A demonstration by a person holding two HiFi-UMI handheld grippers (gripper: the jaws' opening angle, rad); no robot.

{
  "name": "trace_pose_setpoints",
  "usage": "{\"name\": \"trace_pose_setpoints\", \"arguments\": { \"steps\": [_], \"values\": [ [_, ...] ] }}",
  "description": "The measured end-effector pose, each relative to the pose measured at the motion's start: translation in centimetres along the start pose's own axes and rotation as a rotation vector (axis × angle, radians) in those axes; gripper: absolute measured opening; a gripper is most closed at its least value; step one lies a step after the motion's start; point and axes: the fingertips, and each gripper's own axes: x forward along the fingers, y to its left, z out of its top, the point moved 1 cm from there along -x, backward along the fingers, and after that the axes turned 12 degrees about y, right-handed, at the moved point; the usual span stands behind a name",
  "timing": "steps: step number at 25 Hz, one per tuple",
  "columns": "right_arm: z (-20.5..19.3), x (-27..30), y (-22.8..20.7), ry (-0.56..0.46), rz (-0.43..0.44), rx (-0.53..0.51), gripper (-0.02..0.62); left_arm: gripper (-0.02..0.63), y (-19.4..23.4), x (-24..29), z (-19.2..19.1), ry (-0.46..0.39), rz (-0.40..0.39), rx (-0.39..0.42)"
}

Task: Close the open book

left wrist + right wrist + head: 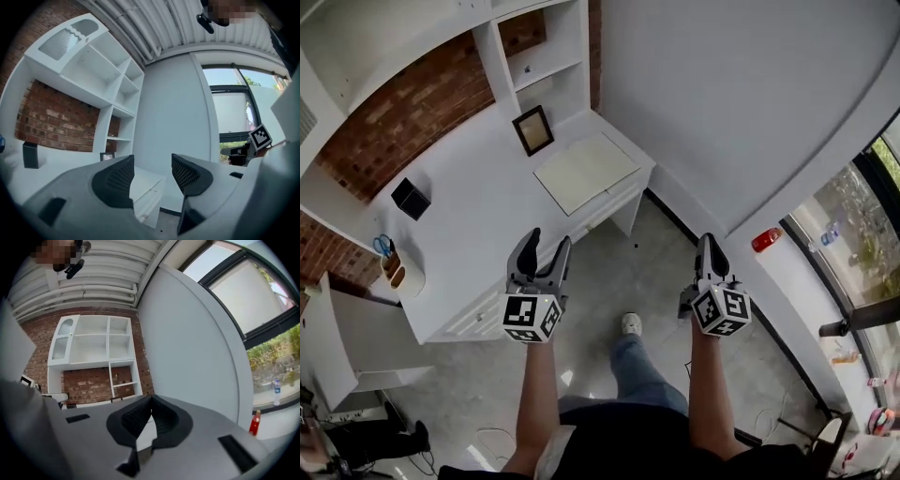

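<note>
left hand-held gripper [549, 240] and right hand-held gripper [706, 242] are nearest, held out on bare forearms above the grey floor [609, 281], marker cubes facing the head camera. left one: jaws spread, nothing between them; its own view shows only the counter corner and wall through the gap. right one: jaws pressed together at the tips, nothing pinched. below them, one white shoe [631, 324] on the floor.

next out, the white counter [478, 216], drawers along its front edge. the open book [586, 172] lies flat on it near its right end, pages up, pale and blank-looking. both grippers are well apart from the book, on the near side of the counter edge.

just behind the book, a small dark picture frame [533, 129] stands tilted back. further left on the counter, a black box [411, 198]; at the left end, a cup [406, 278] beside a holder with blue-handled scissors [383, 246].

behind that, white shelves [546, 58] against a brick wall [403, 122]. to the right, a plain white wall, with a red object [765, 240] low down by the window.
</note>
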Motion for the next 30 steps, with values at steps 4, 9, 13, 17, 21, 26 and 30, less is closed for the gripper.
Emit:
{"name": "trace_pose_setpoints", "arguments": {
  "steps": [4, 9, 13, 17, 21, 26, 30],
  "values": [
    [3.0, 7.9, -2.9, 0.016, 0.084, -0.017, -0.002, 0.221, 0.9, 5.4, 1.4, 0.005, 0.115, -0.012],
    [3.8, 13.9, -3.6, 0.059, 0.171, -0.031, -0.002, 0.221, 1.7, 8.8, 1.3, 0.036, 0.185, -0.025],
    [3.8, 17.3, -3.3, 0.087, 0.22, -0.035, -0.002, 0.221, 1.9, 10.6, 0.5, 0.061, 0.201, -0.031],
    [3.3, 19.4, -2.7, 0.119, 0.249, -0.05, -0.002, 0.221, 1.7, 12.5, -0.4, 0.086, 0.203, -0.032],
    [3.4, 21.2, -2.5, 0.14, 0.262, -0.066, -0.002, 0.221, 1.9, 14.7, 0.1, 0.085, 0.195, -0.036],
    [3.0, 23.2, -2.0, 0.176, 0.27, -0.09, -0.002, 0.221, 2.2, 18.2, -0.3, 0.129, 0.182, 0.003],
    [2.2, 25.0, -2.2, 0.206, 0.274, -0.111, -0.002, 0.221, 1.8, 21.8, -1.4, 0.215, 0.156, 0.076]
  ]
}}
